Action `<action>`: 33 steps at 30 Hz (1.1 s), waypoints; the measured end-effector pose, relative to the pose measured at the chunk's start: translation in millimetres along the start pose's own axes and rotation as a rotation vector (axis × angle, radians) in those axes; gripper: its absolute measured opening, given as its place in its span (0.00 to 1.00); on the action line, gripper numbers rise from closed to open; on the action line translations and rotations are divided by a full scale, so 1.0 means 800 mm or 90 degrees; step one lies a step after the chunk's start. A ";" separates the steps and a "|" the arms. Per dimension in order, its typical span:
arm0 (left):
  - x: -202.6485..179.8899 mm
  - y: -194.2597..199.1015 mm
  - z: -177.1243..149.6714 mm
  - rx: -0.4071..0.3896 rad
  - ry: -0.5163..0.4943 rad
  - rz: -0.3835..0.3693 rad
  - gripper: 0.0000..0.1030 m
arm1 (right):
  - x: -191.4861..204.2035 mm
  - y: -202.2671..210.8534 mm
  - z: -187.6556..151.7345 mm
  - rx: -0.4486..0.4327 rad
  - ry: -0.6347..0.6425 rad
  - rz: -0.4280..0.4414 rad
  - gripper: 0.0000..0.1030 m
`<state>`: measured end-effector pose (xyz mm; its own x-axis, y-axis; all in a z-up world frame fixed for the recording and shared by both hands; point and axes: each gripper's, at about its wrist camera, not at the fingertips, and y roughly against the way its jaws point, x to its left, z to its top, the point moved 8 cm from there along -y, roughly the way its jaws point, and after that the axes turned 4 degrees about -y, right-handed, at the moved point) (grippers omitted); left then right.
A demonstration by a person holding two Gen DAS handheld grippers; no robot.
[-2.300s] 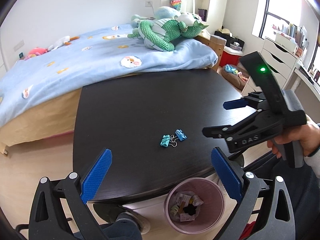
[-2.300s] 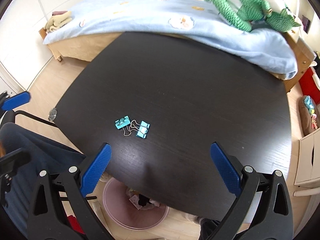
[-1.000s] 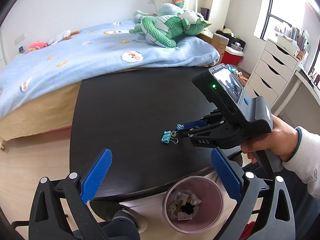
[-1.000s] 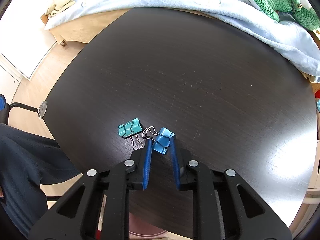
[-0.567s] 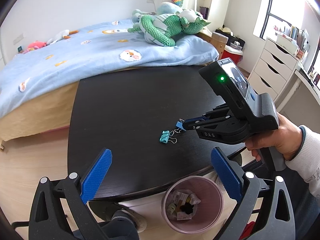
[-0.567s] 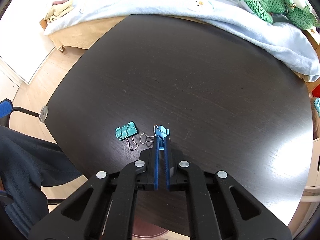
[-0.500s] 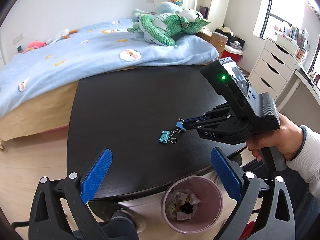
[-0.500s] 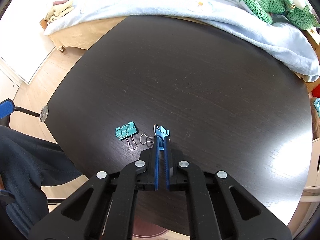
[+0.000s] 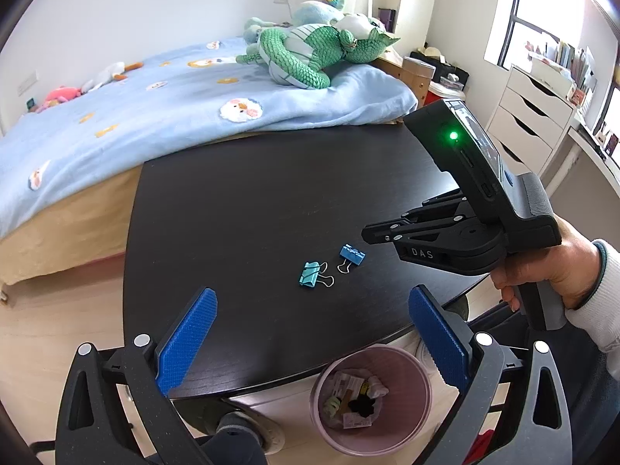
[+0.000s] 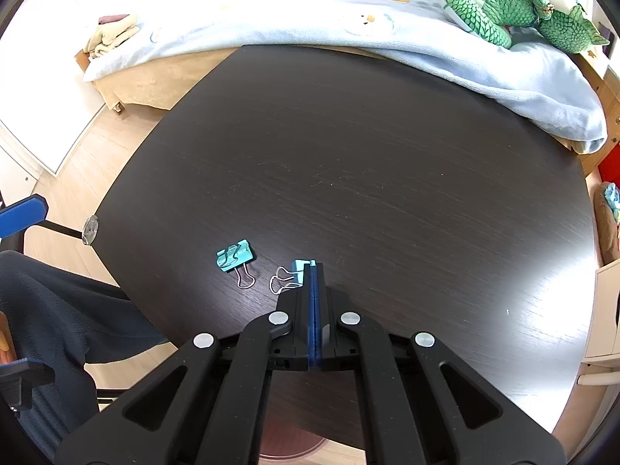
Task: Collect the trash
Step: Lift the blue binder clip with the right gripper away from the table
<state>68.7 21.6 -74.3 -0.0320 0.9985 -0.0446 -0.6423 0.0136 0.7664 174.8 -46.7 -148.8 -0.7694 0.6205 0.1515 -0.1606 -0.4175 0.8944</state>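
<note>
Two binder clips lie on the black table [image 9: 252, 201]: a teal clip [image 9: 310, 274] [image 10: 235, 255] and a blue clip [image 9: 352, 254] [image 10: 300, 265]. My right gripper [image 10: 313, 271] [image 9: 366, 232] is shut and empty, raised above the table with the blue clip lying free just past its tips. My left gripper [image 9: 310, 341] is open and empty, held over the table's near edge. A pink trash bin [image 9: 370, 397] holding scraps stands on the floor below that edge.
A bed [image 9: 155, 108] with a blue blanket and a green plush toy [image 9: 310, 50] borders the table's far side. White drawers [image 9: 531, 116] stand at the right. A dark chair and trouser legs [image 10: 58, 329] are at the near left.
My right gripper had closed on the blue clip and lifted it slightly. Now the clip lies loose on the table, the shut gripper pulled back and up from it.
</note>
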 end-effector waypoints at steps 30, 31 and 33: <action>0.012 0.001 -0.007 0.008 0.016 0.003 0.93 | -0.001 -0.044 -0.003 0.054 0.046 -0.029 0.68; 0.012 0.001 -0.008 0.008 0.016 0.002 0.93 | -0.001 -0.045 -0.003 0.055 0.047 -0.028 0.65; 0.012 0.001 -0.007 0.008 0.015 0.002 0.93 | -0.001 -0.047 -0.003 0.056 0.049 -0.025 0.55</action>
<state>63.7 31.1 -78.2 -0.0529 0.9970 -0.0570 -0.6324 0.0107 0.7746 180.4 -33.0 -183.7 -0.8094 0.5810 0.0852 -0.1401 -0.3320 0.9328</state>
